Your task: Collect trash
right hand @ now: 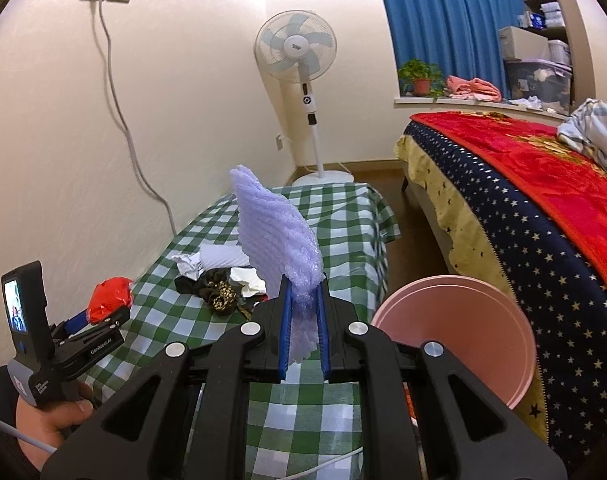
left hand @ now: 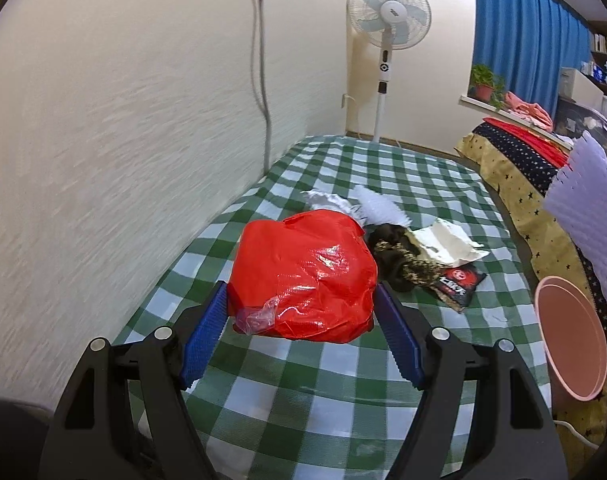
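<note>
A crumpled red plastic bag [left hand: 303, 276] sits between the blue pads of my left gripper [left hand: 303, 300], which closes on its sides; it also shows in the right wrist view [right hand: 109, 304]. My right gripper [right hand: 303, 296] is shut on a white foam net sleeve [right hand: 275, 232], held upright above the table beside the pink bin [right hand: 455, 336]; the sleeve [left hand: 587, 208] and bin [left hand: 571, 344] show at the right of the left wrist view. More trash lies on the green checked table [left hand: 287, 392]: white paper [left hand: 447, 244], a dark patterned wrapper [left hand: 407, 264], a black packet [left hand: 459, 284].
A white wall runs along the table's left side with a hanging cable [right hand: 119, 112]. A standing fan [right hand: 299, 64] is past the table's far end. A bed with a starred cover [right hand: 535, 216] stands at the right, behind the bin.
</note>
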`<state>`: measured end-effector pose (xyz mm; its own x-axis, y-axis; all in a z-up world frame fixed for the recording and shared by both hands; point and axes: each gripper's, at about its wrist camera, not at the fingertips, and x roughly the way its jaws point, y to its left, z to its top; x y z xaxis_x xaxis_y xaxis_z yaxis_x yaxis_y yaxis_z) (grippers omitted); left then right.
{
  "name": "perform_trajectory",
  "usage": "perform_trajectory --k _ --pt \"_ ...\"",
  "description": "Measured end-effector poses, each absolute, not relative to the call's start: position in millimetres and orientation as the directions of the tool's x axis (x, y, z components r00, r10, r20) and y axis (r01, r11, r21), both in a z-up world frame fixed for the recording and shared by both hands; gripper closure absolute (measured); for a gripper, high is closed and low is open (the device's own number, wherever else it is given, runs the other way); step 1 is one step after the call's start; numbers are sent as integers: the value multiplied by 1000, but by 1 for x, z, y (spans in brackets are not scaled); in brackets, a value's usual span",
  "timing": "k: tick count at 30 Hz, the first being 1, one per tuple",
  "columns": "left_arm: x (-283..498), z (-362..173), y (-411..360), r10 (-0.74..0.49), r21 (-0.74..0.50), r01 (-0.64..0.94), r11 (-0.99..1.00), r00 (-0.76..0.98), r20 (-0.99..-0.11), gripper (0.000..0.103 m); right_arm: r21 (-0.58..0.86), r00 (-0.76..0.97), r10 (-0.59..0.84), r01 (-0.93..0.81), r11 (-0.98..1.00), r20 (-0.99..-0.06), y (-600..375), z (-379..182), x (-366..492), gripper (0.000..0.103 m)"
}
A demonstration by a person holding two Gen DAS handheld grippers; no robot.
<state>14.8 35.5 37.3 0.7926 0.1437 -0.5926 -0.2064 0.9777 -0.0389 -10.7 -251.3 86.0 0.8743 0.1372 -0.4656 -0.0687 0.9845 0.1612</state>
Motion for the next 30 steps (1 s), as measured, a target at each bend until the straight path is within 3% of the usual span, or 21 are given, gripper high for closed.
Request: perform_trajectory --k 16,30 --pt "-3 82 -33 40 0 -47 999 849 -527 32 152 906 32 36 988 -423 -299 110 -35 91" --pt "6 82 -96 -132 -19 142 990 858 -496 32 138 900 -88 161 977 -427 -340 113 -43 91"
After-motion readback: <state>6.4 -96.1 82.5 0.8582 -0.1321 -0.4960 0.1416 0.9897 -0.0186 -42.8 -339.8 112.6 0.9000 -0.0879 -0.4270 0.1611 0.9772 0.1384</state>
